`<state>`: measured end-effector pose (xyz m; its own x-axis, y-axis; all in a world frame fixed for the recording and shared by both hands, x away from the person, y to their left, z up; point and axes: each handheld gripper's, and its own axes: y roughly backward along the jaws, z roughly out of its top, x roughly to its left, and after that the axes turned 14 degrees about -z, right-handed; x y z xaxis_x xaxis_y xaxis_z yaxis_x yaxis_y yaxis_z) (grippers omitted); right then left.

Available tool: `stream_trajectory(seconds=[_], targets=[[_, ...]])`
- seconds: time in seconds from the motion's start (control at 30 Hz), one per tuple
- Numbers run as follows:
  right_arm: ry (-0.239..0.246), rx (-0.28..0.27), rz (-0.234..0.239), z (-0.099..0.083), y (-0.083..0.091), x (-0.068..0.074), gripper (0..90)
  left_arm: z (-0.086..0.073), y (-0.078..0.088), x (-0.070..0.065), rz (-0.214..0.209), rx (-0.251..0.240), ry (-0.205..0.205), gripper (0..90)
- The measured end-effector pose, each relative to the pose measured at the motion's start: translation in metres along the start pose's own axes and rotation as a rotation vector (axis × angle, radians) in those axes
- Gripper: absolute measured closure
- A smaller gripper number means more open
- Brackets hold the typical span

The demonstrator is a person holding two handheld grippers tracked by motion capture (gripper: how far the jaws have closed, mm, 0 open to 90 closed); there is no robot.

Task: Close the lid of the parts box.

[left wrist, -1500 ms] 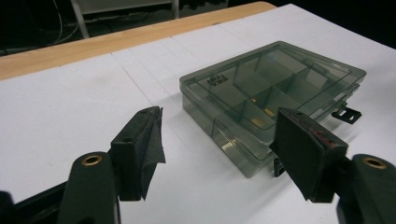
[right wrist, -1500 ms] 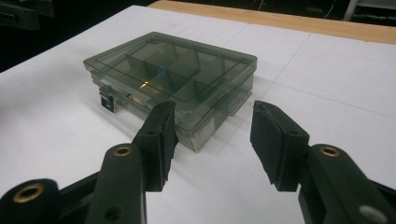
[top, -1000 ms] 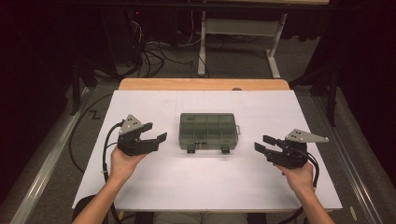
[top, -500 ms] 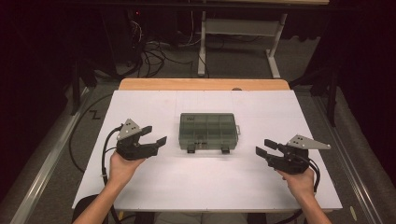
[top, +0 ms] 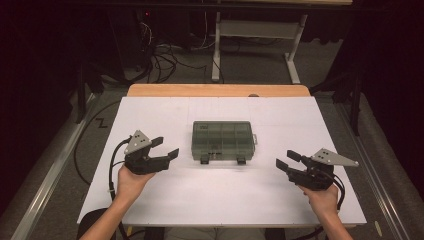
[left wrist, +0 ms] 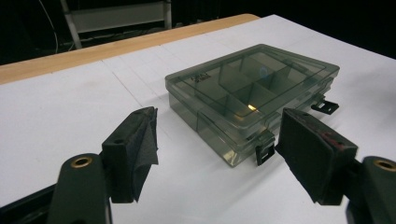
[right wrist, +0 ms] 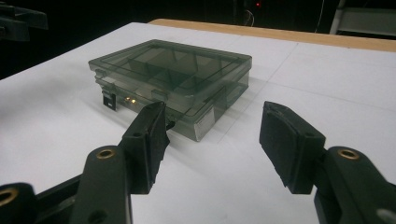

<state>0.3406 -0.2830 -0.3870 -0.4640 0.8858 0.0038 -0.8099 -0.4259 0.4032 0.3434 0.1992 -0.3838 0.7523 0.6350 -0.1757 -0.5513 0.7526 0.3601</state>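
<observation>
High view | left gripper (top: 168, 147) jaws apart, empty | right gripper (top: 287, 160) jaws opening, empty

Ahead of your left gripper (top: 161, 150), off to its right, the compartment box (top: 222, 140) lies flat on the table (top: 150, 115); its two latches (top: 221, 160) sit on the edge nearest you. Your right gripper (top: 286, 160) has the same box ahead and to its left. The box lies between both grippers, well apart from each. Beyond the box stands a frame (top: 255, 37) on the floor.
</observation>
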Motion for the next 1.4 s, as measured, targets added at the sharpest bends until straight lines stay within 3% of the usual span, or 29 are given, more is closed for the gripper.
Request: stream_trajectory(seconds=[0.43,1.4], targets=[[0.004,-0.018,-0.009,-0.013,0.005,-0.001,39.8,-0.009,-0.002,-0.001,-0.009,0.000,0.002,28.0],[0.011,-0.034,-0.041,-0.032,0.004,-0.004,38.6,-0.030,-0.003,0.001,0.014,-0.017,0.024,27.6]])
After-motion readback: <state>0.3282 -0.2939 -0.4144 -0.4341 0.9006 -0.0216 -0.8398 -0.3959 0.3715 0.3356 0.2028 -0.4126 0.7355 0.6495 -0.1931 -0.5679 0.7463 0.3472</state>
